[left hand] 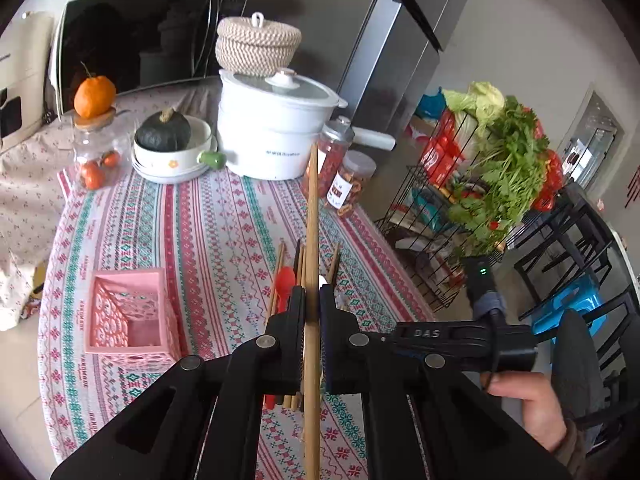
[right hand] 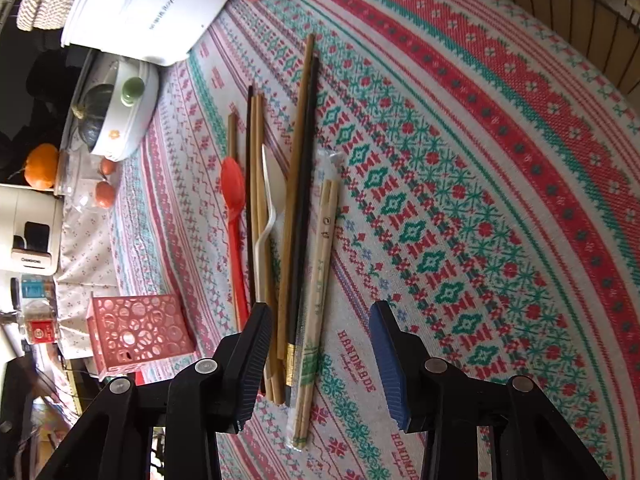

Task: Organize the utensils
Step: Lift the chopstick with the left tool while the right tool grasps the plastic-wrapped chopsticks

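My left gripper (left hand: pixel 311 300) is shut on a single wooden chopstick (left hand: pixel 313 208), which it holds above the patterned tablecloth (left hand: pixel 208 216). A pink perforated basket (left hand: pixel 132 316) stands to its lower left. In the right wrist view, several utensils lie in a bundle: a red spoon (right hand: pixel 234 200), a white plastic spoon (right hand: pixel 269 200), brown chopsticks (right hand: pixel 294 168), a black chopstick (right hand: pixel 306 184) and a wrapped bamboo pair (right hand: pixel 325 256). My right gripper (right hand: pixel 320 312) is open low over the bundle's near ends. The black and wrapped chopsticks lie between its fingers, and the pads do not press on them.
A white electric pot (left hand: pixel 276 128) stands at the back with a woven basket (left hand: pixel 256 46) behind it. Beside them are snack jars (left hand: pixel 352 184), a bowl holding a dark squash (left hand: pixel 172 148) and an orange on a glass jar (left hand: pixel 94 96). A wire rack of greens (left hand: pixel 492 168) is past the table's right edge.
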{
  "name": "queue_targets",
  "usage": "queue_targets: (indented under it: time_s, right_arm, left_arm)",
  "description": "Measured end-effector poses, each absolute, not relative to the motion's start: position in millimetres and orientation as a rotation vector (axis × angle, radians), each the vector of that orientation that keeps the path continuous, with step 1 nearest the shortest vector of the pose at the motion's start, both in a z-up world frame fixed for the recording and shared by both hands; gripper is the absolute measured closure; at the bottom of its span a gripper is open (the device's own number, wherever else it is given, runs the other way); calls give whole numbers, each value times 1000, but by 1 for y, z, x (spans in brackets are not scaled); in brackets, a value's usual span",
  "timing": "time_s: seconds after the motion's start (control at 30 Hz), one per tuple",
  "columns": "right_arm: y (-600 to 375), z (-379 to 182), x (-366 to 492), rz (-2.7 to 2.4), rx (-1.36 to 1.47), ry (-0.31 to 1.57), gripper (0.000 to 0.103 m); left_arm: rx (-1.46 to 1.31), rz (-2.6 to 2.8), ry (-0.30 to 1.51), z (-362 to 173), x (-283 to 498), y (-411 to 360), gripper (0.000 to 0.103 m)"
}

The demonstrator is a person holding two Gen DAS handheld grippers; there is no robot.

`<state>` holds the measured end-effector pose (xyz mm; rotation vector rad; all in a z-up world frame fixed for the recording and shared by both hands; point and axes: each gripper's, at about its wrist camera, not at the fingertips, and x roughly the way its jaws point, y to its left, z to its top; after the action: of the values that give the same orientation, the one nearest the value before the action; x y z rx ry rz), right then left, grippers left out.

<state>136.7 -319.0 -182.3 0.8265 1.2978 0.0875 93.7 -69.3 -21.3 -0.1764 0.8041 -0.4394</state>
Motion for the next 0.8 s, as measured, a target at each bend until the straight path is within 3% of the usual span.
queue_targets:
  time_s: [0.17,0.33,0.57,0.8]
  right_arm:
    - [-300,-199,156,46,738,1350,68]
    - [-290,-200,169,0,645,1325,75]
    - [-269,-195,178,-61,459,1274,97]
    - [-260,-166,155,-33,445,1176,99]
  left_arm:
    - [-185,-406,680,16,75,-16,96]
    - [-252,-371,610,10,67,36,96]
    - [-342,-355,552,7,75,78,96]
    - [-395,-313,518,-1,86,95,96]
